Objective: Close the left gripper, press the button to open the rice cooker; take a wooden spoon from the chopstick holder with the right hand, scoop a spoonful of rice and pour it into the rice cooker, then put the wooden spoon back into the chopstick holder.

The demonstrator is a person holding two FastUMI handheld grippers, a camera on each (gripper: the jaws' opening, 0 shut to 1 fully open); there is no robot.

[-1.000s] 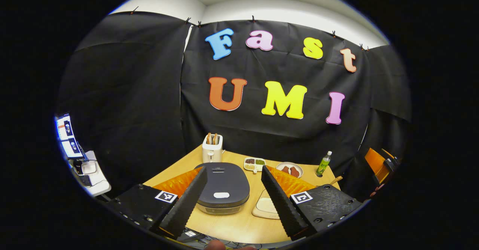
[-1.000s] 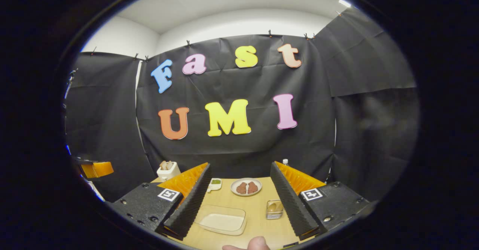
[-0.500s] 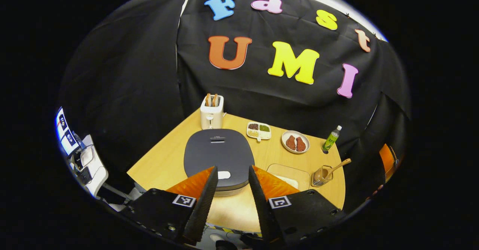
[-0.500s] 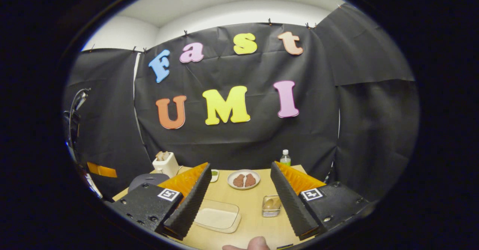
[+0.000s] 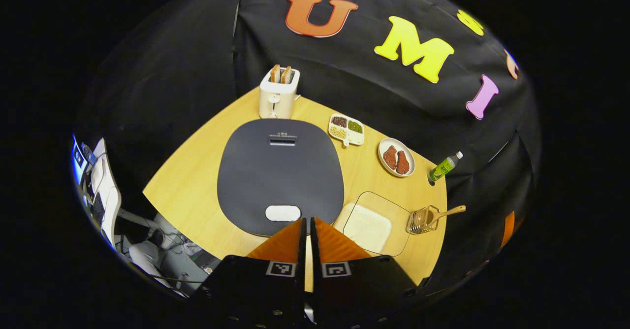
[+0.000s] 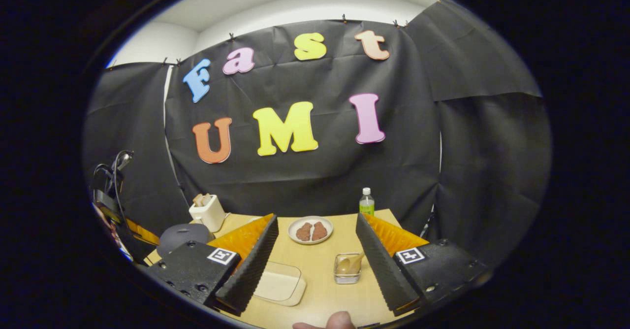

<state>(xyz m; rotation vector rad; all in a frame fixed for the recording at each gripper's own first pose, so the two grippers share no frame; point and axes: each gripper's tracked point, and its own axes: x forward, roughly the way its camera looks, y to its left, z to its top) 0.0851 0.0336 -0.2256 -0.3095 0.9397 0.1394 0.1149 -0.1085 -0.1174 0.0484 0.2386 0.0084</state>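
**Left gripper clenched above cooker; spoon in its holder**

Left gripper view: left gripper (image 5: 308, 225) has its fingers pressed together w/ nothing between them, tips just above the near edge of the rice cooker (image 5: 280, 174), beside its white button (image 5: 283, 213). Cooker lid is down. To its right a clear tub of rice (image 5: 375, 223), white grains covering the bottom. Next along, the wire chopstick holder (image 5: 422, 219) w/ the wooden spoon (image 5: 445, 213) standing tilted in it, handle pointing right. Farther back: toaster (image 5: 278, 92) w/ two slices in the slots, divided dish (image 5: 347, 129) w/ three kinds of grains/beans, plate (image 5: 396, 157) w/ two brown pieces, green bottle (image 5: 444, 166).

Right gripper view: right gripper (image 6: 317, 259) is spread wide, grasping nothing, low over the table (image 6: 320, 289). Chopstick holder (image 6: 347, 269) sits between its fingers, nearer the right one, spoon bowl (image 6: 346, 263) inside. Rice tub (image 6: 279, 283) partly behind the left finger. Plate (image 6: 310, 230), bottle (image 6: 366, 202), toaster (image 6: 208, 212), cooker (image 6: 185, 233) beyond.
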